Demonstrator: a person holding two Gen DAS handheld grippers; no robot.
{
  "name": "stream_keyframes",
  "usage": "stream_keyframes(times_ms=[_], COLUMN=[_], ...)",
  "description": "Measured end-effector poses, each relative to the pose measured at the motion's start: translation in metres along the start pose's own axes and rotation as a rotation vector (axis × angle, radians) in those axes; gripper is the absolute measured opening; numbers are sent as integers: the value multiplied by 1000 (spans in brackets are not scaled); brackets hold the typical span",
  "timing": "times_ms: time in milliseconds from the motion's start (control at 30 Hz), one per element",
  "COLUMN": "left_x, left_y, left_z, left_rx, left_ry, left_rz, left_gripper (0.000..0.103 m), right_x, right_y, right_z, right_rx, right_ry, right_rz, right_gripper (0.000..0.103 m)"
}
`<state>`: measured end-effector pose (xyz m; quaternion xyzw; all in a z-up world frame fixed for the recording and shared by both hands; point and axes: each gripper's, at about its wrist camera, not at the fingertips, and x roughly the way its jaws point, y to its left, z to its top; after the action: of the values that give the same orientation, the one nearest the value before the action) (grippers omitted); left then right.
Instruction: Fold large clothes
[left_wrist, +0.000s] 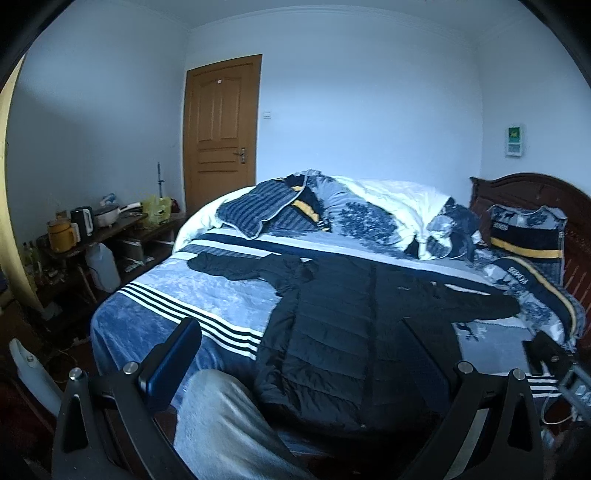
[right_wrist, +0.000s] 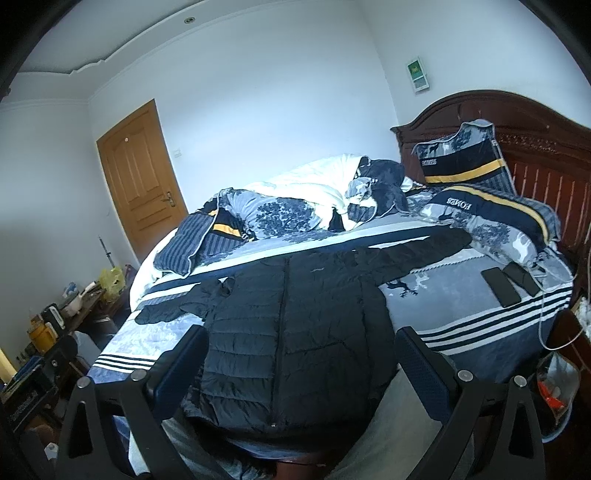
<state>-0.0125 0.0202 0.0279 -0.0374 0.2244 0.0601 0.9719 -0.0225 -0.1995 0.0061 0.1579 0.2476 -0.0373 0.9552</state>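
Observation:
A black quilted puffer jacket (left_wrist: 343, 332) lies flat on the bed, front up, zipped, both sleeves spread out to the sides; it also shows in the right wrist view (right_wrist: 291, 343). Its hem hangs at the near edge of the bed. My left gripper (left_wrist: 295, 369) is open and empty, held back from the near edge of the bed, in front of the hem. My right gripper (right_wrist: 299, 365) is open and empty, in front of the hem, its fingers wide on either side of the jacket's lower body.
The bed has a blue striped blanket (left_wrist: 177, 299), a rumpled duvet and pillows (right_wrist: 306, 206) at the far side and a dark wooden headboard (right_wrist: 517, 125). Two phones (right_wrist: 511, 282) lie on the blanket at right. A cluttered side table (left_wrist: 92, 229) stands left. A grey-trousered leg (left_wrist: 221, 424) is below.

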Motion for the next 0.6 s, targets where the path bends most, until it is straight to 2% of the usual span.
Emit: stream_keyframes(times_ms=[200,333,600], left_x=[35,51,94], left_y=[-6,-10,-25], left_z=[3,4,10], left_rx=[26,36,64], left_ry=[65,85,141], left_rz=[58,68,70], left_gripper=[103,103,103], right_x=[23,39,87], right_y=[-13,-19,-33], right_z=[9,17,28], right_rx=[11,0,57], right_ry=[55,52,163], right_rz=[27,16,49], right_gripper=[102,102,102])
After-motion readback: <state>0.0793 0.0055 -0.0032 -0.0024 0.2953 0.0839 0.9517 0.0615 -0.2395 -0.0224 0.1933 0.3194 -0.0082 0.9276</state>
